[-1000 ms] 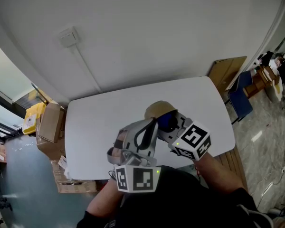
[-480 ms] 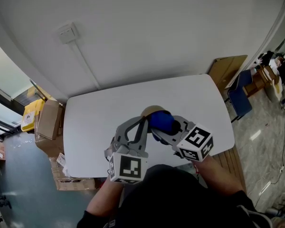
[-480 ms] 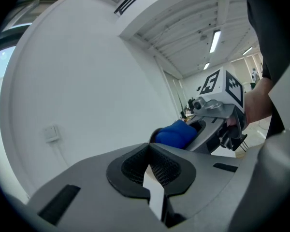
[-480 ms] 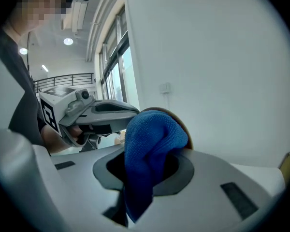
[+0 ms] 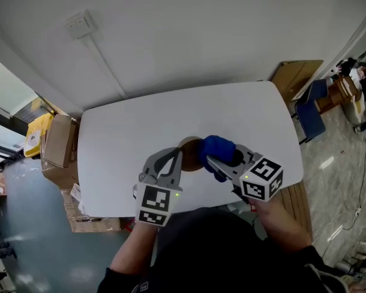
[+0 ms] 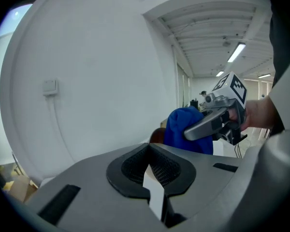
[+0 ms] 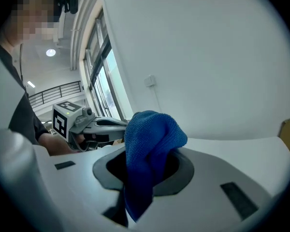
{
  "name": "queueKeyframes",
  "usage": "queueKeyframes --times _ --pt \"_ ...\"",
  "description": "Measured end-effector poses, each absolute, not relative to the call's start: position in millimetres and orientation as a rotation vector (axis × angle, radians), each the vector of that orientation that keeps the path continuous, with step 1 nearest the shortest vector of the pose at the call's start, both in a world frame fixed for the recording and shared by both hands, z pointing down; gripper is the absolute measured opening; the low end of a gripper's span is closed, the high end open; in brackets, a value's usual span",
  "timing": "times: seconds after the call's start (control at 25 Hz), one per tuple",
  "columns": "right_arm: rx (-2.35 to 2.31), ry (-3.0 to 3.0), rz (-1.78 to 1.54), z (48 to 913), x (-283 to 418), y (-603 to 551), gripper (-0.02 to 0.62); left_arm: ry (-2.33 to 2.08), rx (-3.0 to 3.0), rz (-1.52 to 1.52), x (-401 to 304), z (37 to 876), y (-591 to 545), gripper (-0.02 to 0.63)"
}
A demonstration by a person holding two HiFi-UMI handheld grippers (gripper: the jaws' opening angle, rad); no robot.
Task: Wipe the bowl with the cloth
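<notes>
Head view: items are listed left to right, each placed against the bowl.
Table (image 5: 128,139): white; spread beneath the bowl.
Left gripper (image 5: 179,157): set at the bowl's left edge; jaws clenched together on its rim.
Bowl (image 5: 192,154): brown; flanked by both gripper tips, largely covered by them.
Cloth (image 5: 218,148): blue, bunched; laid over the bowl's right side.
Right gripper (image 5: 213,160): placed right of the bowl; jaws clamped on the cloth, which bulges out past the pads.
</notes>
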State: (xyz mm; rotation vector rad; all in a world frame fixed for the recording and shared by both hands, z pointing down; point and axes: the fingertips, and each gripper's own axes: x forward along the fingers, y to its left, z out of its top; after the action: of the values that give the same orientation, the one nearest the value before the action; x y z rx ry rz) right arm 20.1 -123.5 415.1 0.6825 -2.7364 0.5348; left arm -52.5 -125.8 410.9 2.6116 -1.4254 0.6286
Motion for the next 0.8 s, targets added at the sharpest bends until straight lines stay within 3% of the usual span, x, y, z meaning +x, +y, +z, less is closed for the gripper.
queueKeyframes --times 0.8 --pt "0.823 -2.63 0.882 495.5 58.6 -128.7 0.08 -1.216 2.141 0.589 -84.6 558.9 -112.7 0.012"
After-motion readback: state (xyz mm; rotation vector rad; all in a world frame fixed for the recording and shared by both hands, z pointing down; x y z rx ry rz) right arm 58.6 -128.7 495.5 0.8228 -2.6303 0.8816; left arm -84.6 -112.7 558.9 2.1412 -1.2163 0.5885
